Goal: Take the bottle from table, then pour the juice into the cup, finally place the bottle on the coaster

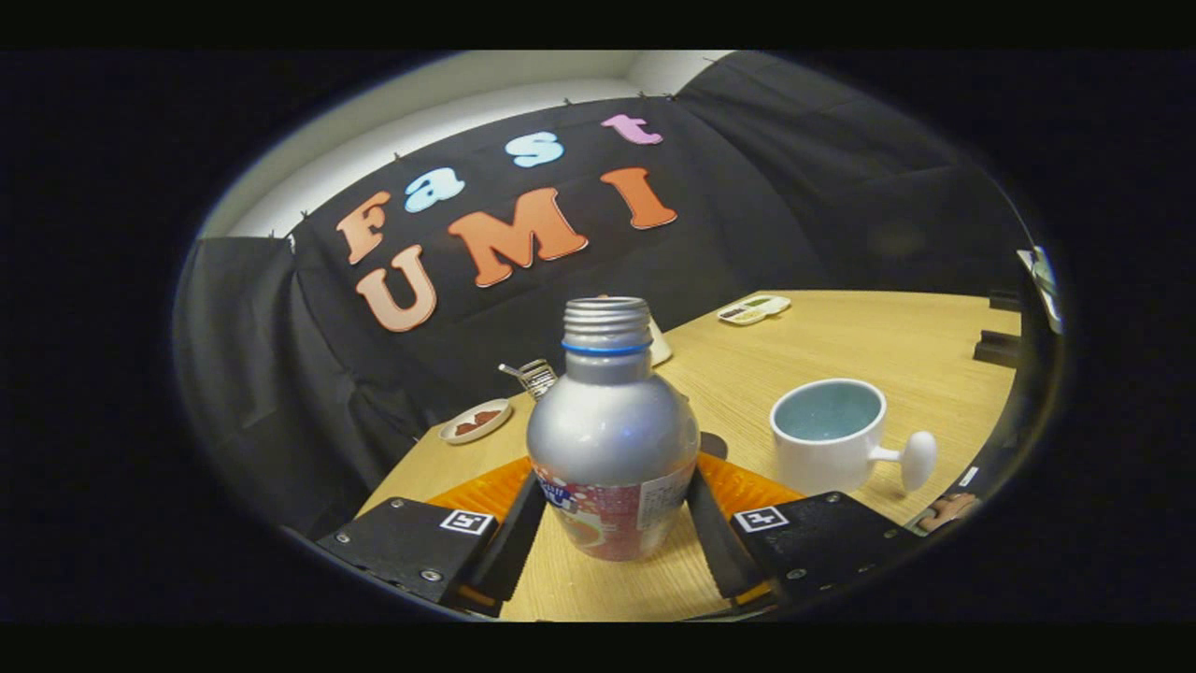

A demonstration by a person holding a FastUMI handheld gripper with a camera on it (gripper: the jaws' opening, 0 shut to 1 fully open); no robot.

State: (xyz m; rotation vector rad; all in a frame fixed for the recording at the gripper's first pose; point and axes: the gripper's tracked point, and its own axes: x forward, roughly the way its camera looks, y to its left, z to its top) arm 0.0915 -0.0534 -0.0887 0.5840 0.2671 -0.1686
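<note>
Gripper [612, 537] fingers seem clamped on the bottle [612, 439]; lift straight, tilt over the cup [827, 435] beside it.

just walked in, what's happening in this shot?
A hand-held gripper has its two fingers on either side of a silver bottle standing on the wooden table, apparently clamped on its lower half. The bottle is uncapped and upright, so no pouring has begun. A white cup with a knob handle sits empty beside the bottle. An orange mat, probably the coaster, lies just behind the bottle.
</note>
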